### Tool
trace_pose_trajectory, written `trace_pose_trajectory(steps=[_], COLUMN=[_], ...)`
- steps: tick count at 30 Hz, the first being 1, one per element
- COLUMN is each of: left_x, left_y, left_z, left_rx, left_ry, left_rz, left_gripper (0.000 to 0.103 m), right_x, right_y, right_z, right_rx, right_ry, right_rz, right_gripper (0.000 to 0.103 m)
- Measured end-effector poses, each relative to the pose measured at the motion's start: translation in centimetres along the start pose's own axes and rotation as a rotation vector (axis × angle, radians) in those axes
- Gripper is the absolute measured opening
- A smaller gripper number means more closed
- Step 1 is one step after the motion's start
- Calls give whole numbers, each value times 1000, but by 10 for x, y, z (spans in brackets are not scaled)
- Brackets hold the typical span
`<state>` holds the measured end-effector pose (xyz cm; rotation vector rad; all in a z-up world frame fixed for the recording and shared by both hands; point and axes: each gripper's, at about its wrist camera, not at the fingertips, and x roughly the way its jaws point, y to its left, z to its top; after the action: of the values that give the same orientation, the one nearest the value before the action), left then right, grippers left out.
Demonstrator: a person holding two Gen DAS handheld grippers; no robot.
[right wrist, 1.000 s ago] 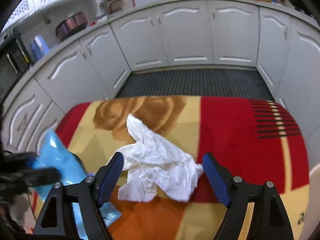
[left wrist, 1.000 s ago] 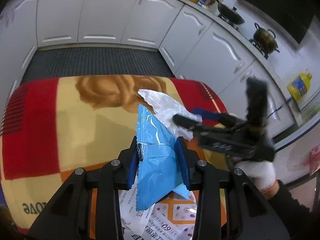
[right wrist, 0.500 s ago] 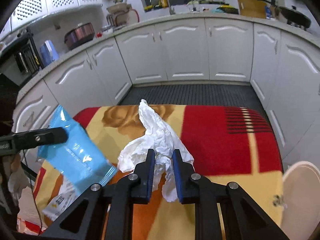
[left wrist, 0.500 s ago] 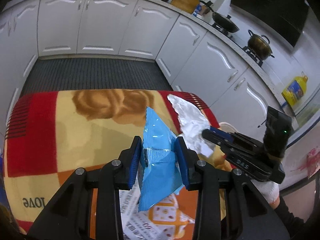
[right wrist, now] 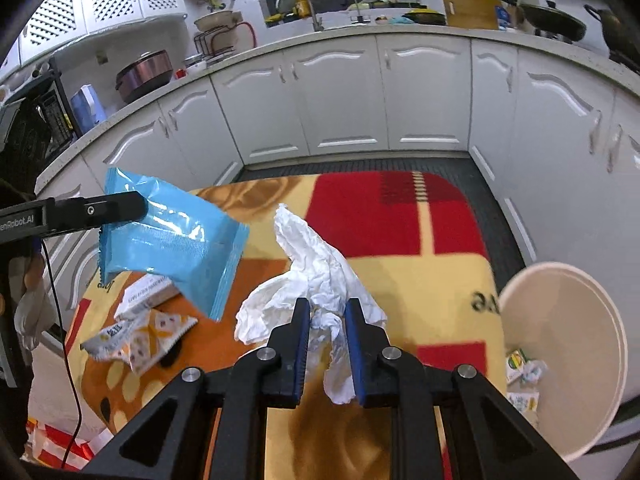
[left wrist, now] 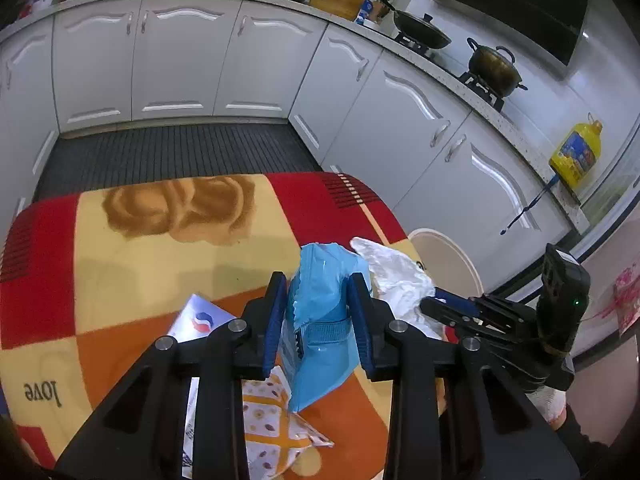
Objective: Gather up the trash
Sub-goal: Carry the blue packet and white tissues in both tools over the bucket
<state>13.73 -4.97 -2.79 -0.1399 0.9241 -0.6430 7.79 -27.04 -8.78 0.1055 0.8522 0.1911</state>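
My left gripper is shut on a blue plastic wrapper and holds it above the blanket-covered table. The wrapper also shows in the right wrist view. My right gripper is shut on a crumpled white tissue, lifted off the table; the tissue shows in the left wrist view too. A cream round bin stands right of the table with a few scraps inside; its rim shows in the left wrist view.
Two snack wrappers lie on the table: an orange-patterned one and a white one. White kitchen cabinets ring the table, with a dark ribbed floor mat between them.
My right gripper shut on the tissue and lifted it toward the bin side. My left gripper carried the blue wrapper rightward and higher. The bin has come into both views.
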Motion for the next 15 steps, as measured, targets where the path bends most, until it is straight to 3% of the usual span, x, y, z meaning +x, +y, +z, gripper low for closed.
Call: trace_pose_trajectory(steps=[8,15], left_x=[-5,-4], left_y=[-14,-45], left_z=[-10,-11], left_rx=[-14,38], left_ry=[-14,-12], left_rz=[6,2], left_gripper=[27,25], right_x=[-21,-47], right_y=[-9,-19], right_z=[-11,-13], right_rx=[25,33], right_ry=[-30,-89], right_rz=[-4,-24], right_gripper=[17,17])
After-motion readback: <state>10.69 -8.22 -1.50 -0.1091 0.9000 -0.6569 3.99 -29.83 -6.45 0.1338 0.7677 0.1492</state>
